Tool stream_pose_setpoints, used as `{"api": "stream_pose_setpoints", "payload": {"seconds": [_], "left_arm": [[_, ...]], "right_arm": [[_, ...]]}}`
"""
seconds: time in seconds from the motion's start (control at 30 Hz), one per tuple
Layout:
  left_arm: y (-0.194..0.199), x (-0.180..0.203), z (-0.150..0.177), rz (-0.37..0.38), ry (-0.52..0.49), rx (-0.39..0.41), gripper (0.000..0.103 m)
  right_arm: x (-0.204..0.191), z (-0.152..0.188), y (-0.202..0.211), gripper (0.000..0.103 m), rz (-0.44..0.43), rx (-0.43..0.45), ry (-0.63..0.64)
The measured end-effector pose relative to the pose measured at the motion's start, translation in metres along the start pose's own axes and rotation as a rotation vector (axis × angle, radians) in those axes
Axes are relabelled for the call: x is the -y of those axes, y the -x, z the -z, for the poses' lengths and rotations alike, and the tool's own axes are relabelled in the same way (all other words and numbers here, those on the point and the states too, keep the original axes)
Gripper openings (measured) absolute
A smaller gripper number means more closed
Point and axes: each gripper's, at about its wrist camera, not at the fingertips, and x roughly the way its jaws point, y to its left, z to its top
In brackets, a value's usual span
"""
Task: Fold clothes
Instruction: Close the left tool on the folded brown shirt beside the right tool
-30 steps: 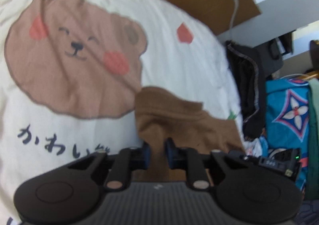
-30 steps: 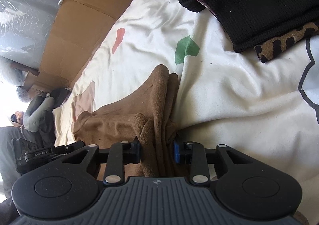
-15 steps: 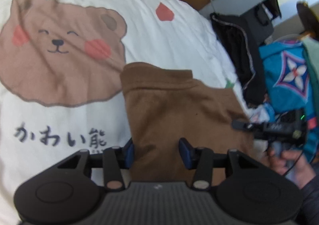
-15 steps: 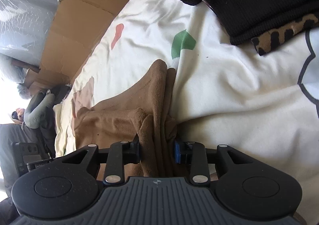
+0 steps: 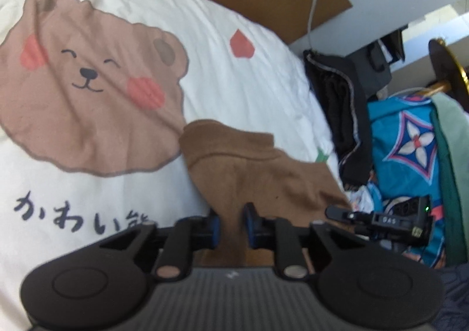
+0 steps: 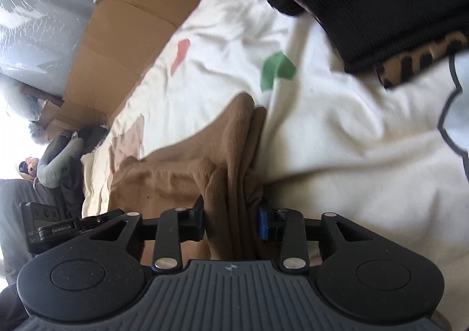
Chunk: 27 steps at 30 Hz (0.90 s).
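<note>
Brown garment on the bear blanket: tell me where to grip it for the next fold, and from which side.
Grip the brown garment at its near hem, one gripper per corner, coming from the near side. The far edge lies flat on the bear blanket, while the near edge already bunches between the fingers, so it probably offers a pinchable ridge.

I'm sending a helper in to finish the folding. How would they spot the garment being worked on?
Find the white bedspread printed with a big bear face. Just right of the bear lies a brown garment, bunched. It is the only plain brown cloth there; the black clothes sit at the bed's edge.
</note>
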Motion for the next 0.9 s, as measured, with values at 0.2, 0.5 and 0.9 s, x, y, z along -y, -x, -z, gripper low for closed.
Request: {"api": "stream_pose_setpoints", "payload": {"seconds": [0.2,0.5,0.9], "left_arm": [[-0.005,-0.008,0.010,-0.001,0.002,-0.040,0.053],[-0.030,-0.009,0.002,0.096,0.011,-0.074,0.043],[-0.038,-0.009,-0.003,0.078,0.034,-0.076,0.022]], "right_arm": [[0.002,0.002,-0.005,0.044,-0.008,-0.008,0.009],[0.005,-0.001,-0.014,0.042,-0.065,0.005,-0.025],[-0.005,-0.007,-0.015,0.025,-0.014,-0.014,-0.029]]}}
